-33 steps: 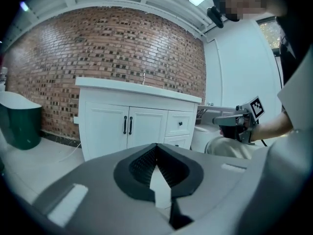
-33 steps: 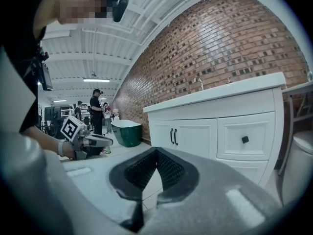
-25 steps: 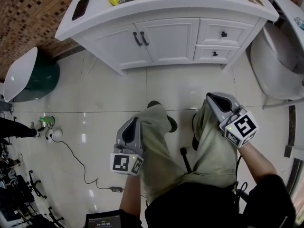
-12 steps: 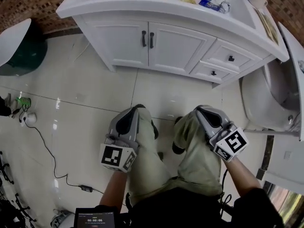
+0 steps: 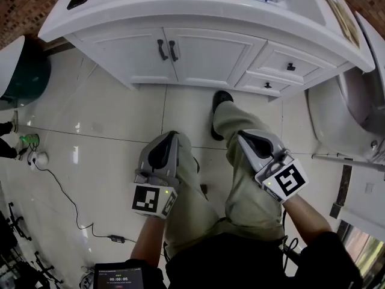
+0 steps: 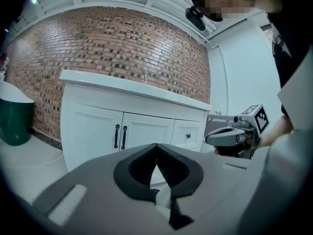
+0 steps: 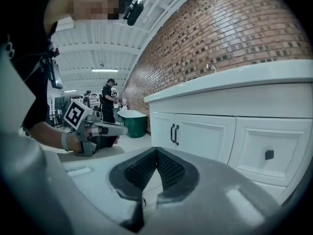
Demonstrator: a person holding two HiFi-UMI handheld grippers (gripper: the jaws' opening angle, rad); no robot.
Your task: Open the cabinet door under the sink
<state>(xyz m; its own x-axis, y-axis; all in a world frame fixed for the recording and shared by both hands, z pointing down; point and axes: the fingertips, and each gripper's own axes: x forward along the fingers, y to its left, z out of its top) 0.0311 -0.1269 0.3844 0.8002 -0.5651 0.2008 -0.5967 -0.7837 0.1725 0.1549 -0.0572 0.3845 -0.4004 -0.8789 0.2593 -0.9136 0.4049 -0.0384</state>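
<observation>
We note the cabinet doors (image 5: 207, 56) shut, long axis upright, facing us, well ahead of both grippers; left gripper (image 6: 156, 146) and right gripper (image 7: 156, 151): jaws together, empty.

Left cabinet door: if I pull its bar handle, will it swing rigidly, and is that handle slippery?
The left cabinet door looks like a rigid framed panel, so it should swing as one piece. Its handle is a slim, smooth-looking bar, so a grip might slip.
</observation>
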